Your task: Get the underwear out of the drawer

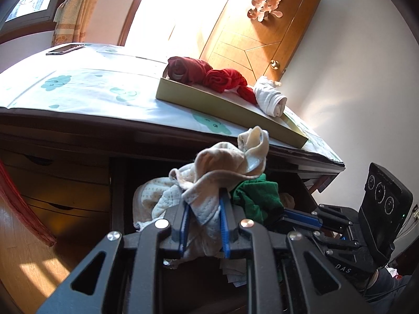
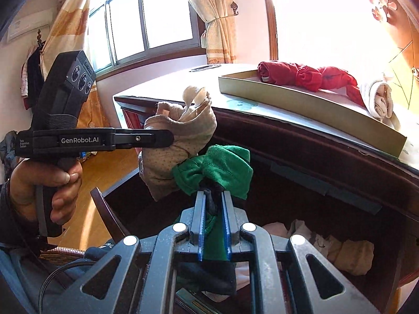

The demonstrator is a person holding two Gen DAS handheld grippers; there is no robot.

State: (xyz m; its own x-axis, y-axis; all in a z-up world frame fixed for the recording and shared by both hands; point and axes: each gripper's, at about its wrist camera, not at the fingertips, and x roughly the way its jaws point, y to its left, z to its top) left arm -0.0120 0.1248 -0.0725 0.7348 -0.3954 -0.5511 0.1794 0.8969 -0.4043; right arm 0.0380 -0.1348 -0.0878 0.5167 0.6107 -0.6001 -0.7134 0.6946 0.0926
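Note:
My left gripper is shut on a beige dotted piece of underwear, held up above the open dark drawer. In the right wrist view the same beige underwear hangs from the left gripper, which a hand holds at the left. My right gripper is shut on a green piece of underwear with a dark part between the blue pads; it hangs over the drawer. The green underwear touches the beige one. More pale garments lie inside the drawer.
On the desk top a shallow cardboard tray holds rolled red garments and a white roll. A phone lies at the desk's far end. Closed drawers are at left, a wooden door behind.

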